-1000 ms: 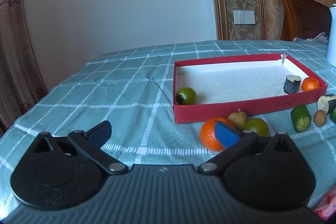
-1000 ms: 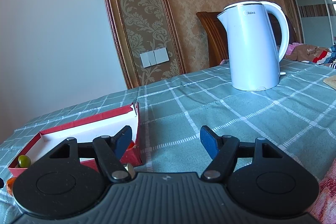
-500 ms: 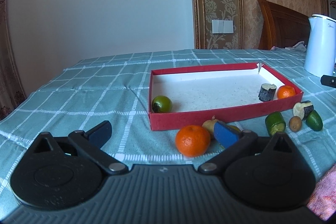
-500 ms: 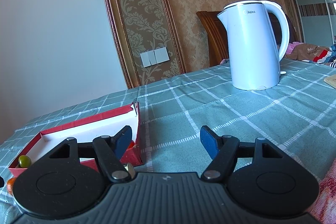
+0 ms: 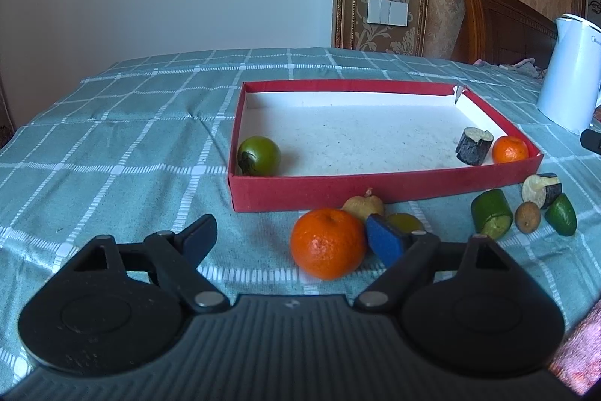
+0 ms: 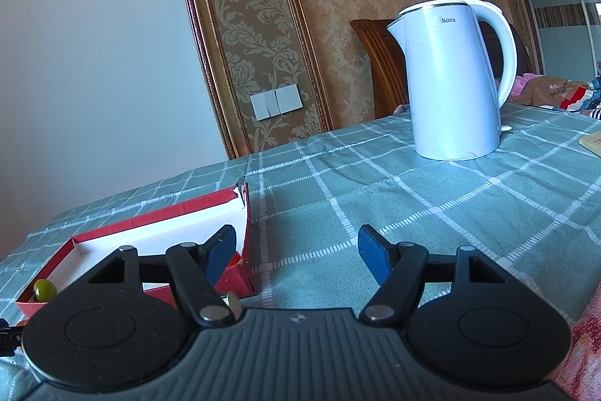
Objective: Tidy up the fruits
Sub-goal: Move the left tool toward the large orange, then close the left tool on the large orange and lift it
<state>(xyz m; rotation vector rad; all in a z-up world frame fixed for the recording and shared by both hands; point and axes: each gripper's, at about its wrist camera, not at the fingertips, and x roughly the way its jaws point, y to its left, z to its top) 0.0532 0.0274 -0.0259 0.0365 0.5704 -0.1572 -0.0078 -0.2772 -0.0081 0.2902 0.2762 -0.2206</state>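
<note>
Partly done: ahead of left gripper [image 5: 289, 235], spread wide and empty, box [image 5: 375, 185] already holds tomato [image 5: 260, 155], small orange [image 5: 509, 149], dark chunk [image 5: 474, 146]. Still outside: orange [image 5: 327, 243] just inside right finger, several pieces beyond. Right gripper [image 6: 296, 252] likewise spread, empty.

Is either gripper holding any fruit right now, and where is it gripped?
Nothing is held. The left gripper and right gripper are both open and empty.

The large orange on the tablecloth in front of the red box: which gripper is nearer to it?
Left. The left gripper is open right at the large orange; the right gripper is open beyond the red box, facing the kettle.
</note>
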